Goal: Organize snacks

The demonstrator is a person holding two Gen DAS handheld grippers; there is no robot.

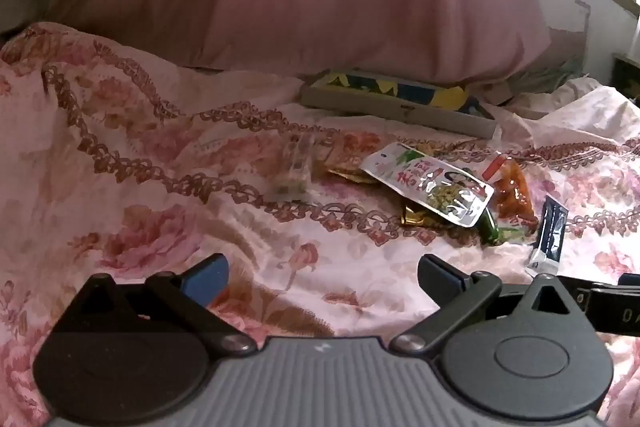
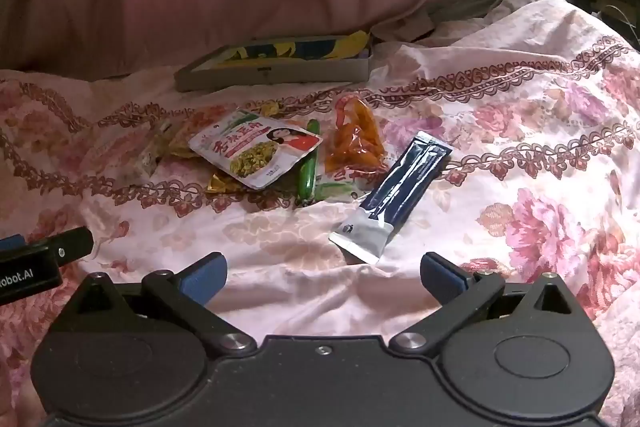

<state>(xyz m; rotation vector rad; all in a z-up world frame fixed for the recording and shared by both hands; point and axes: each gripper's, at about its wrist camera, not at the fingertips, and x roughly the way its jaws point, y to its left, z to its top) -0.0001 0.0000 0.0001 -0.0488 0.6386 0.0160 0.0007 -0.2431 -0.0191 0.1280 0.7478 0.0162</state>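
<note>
Both grippers agape (empty), glossy foil sachet point(image 2: 394, 193), crinkly pouch point(image 2: 256, 147), floral quilt point(image 2: 520, 131)

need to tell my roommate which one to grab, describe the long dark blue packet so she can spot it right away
On the pink floral bedspread, in front of the flat grey box, lies a cluster of snack packets. The dark blue packet sits alone at that cluster's right edge, beside the orange snack bag. It is the only long narrow stick shape, navy with a silvery-white end.
</note>
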